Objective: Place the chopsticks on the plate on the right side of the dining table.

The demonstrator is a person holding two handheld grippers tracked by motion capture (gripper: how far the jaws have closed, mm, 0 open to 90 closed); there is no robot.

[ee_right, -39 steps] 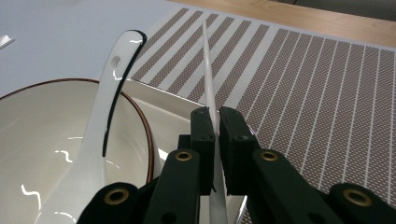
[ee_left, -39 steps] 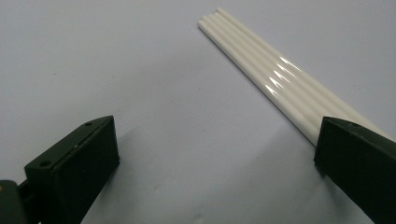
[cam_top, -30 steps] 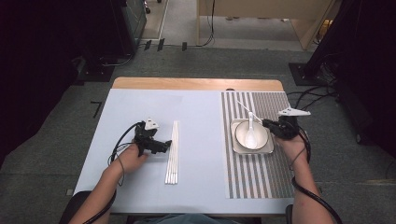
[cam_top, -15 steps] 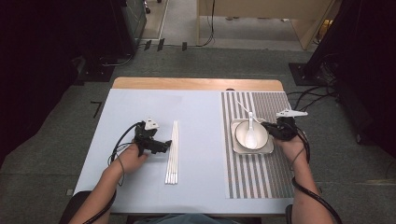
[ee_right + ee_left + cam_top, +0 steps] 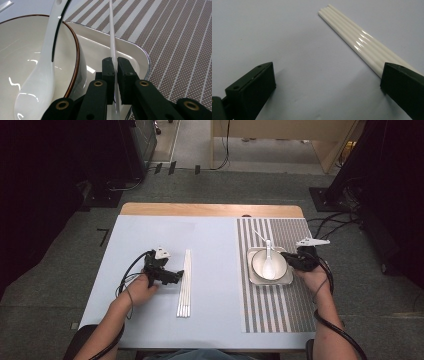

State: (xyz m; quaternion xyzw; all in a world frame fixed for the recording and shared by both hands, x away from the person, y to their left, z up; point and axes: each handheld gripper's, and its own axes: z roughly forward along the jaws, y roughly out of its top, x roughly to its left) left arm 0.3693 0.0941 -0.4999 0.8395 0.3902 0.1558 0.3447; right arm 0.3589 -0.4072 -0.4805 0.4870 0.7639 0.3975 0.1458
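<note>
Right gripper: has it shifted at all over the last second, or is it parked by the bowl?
No. The right gripper sits at the same spot beside the bowl on the striped mat, shut on a white chopstick.

Five chopsticks [image 5: 183, 283], one bowl [image 5: 269, 263], one spoon [image 5: 268, 260], one plate [image 5: 286, 278].

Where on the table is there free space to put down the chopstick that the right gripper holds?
Free: the blue surface between the chopstick bundle and the striped mat, and the mat's near part. Crowded: around the bowl, spoon and plate, where the right gripper clamps its chopstick.
</note>
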